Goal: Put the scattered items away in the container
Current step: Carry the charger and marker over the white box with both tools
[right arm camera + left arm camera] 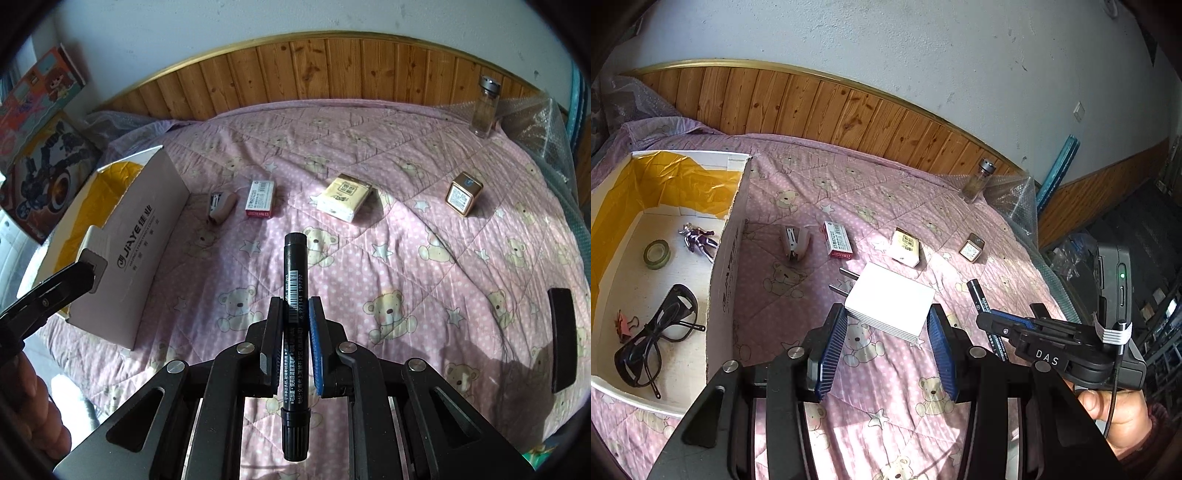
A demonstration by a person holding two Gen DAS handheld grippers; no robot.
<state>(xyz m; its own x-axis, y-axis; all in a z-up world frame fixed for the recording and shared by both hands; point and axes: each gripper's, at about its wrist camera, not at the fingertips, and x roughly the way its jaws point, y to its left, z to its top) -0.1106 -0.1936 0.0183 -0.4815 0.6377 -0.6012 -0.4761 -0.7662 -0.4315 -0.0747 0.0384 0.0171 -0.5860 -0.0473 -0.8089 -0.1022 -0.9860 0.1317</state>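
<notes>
Left gripper: jaws wide, clamped on both sides of the white charger, held above the bed quilt beside the box. Right gripper: jaws nearly closed on the black marker, lengthwise between them.

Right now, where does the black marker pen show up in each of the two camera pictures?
Left wrist view: the black marker pen lies at right of centre, held by the right gripper.
Right wrist view: the pen stands in the bottom centre, clamped between the fingers.
Shared landmark: the red box on the pink quilt.
</notes>
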